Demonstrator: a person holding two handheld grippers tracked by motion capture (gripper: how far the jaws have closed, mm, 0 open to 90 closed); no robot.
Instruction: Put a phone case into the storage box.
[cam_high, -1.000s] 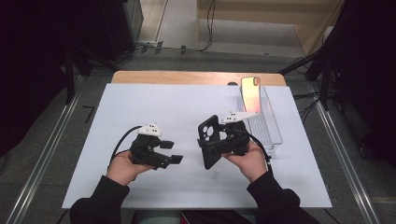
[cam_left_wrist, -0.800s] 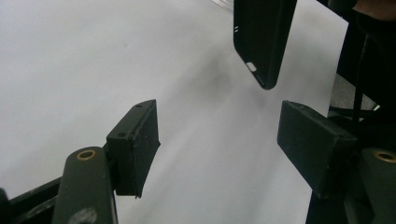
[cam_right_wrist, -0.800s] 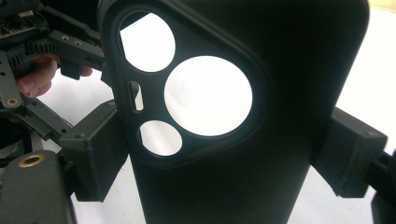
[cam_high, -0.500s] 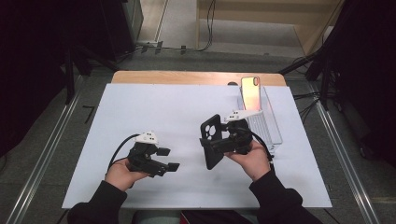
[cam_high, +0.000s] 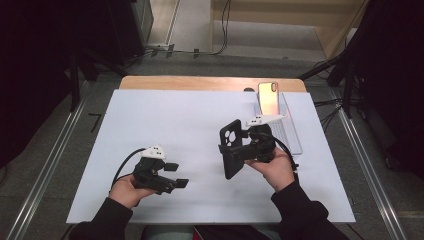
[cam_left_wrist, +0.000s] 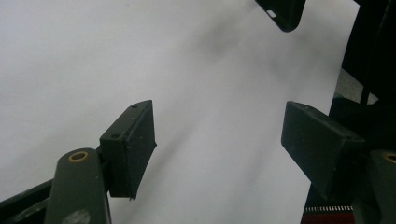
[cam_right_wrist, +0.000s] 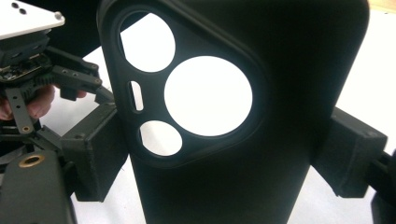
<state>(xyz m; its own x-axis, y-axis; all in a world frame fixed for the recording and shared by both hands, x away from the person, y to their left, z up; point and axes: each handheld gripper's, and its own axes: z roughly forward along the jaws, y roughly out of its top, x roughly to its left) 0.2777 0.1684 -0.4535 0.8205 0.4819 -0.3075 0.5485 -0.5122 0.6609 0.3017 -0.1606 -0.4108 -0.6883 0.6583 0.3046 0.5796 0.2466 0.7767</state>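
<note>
A black phone case (cam_high: 231, 150) with round camera cut-outs stands upright, right of the middle of the white sheet (cam_high: 165, 120). My right gripper (cam_high: 237, 150) is shut on its two long sides. In the right gripper view the case (cam_right_wrist: 280, 93) spans the gap from one pad (cam_right_wrist: 95, 156) to the other. My left gripper (cam_high: 176, 175) is held low near the front left, pointing right, open with nothing in it. In the left gripper view my left gripper (cam_left_wrist: 219, 140) has bare white sheet between its jaws, and a corner of the case (cam_left_wrist: 282, 11) shows at the top.
A phone (cam_high: 269, 97) with a shiny orange-pink back stands upright at the far end of a clear plastic holder (cam_high: 290, 132), behind the right hand. A wooden tabletop edge (cam_high: 200, 82) runs along the back. Cables trail from both grippers.
My left gripper has come down and back toward the front edge of the sheet. The right gripper and the case have stayed put.
</note>
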